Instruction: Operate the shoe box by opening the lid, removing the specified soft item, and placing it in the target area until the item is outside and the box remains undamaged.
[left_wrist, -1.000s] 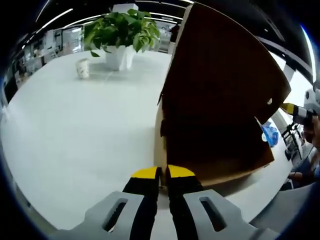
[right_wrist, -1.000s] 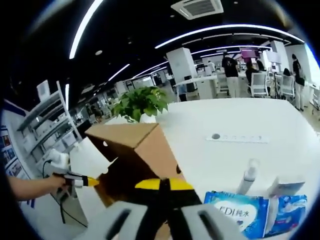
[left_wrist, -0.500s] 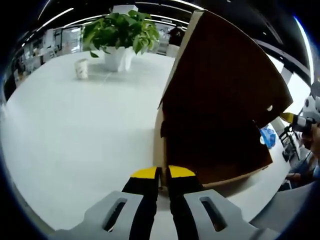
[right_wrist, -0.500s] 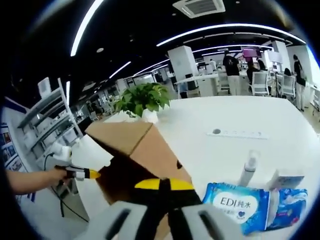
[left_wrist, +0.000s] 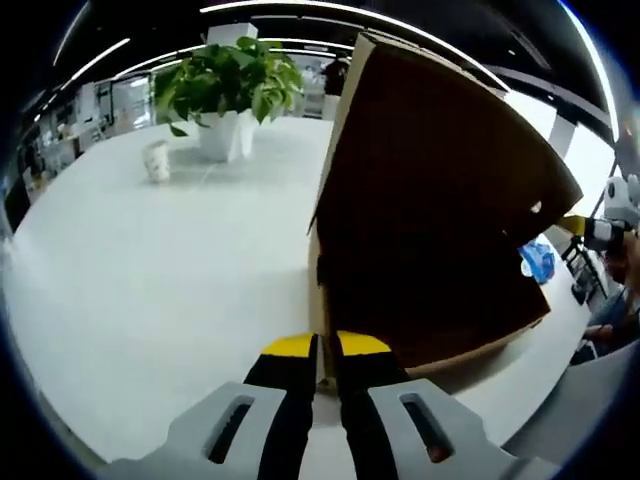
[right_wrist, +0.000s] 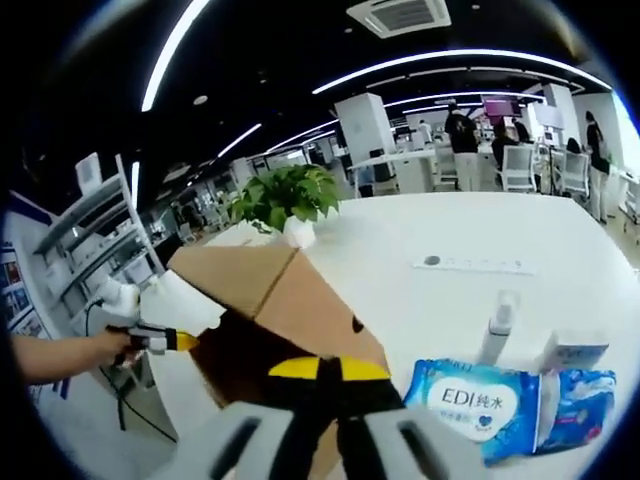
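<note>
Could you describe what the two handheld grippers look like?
Both the left gripper and the right gripper have black jaws with yellow tips, mounted on pale grey slotted bases. Seen from the right gripper view, the left gripper shows a white body and a dark cable.

Brown shoe box (left_wrist: 440, 210); white table (left_wrist: 150, 260); green plant (left_wrist: 225, 75); blue-white wipes pack (right_wrist: 475, 405).

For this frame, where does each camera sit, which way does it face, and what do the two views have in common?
Left gripper view: rides the left gripper, low on the table, facing the box, jaws closed at its lower corner; the right gripper enters at right.
Right gripper view: rides the right gripper, above the box, facing across the table; the left gripper and a hand show at left.
Shared: box, plant, table.
</note>
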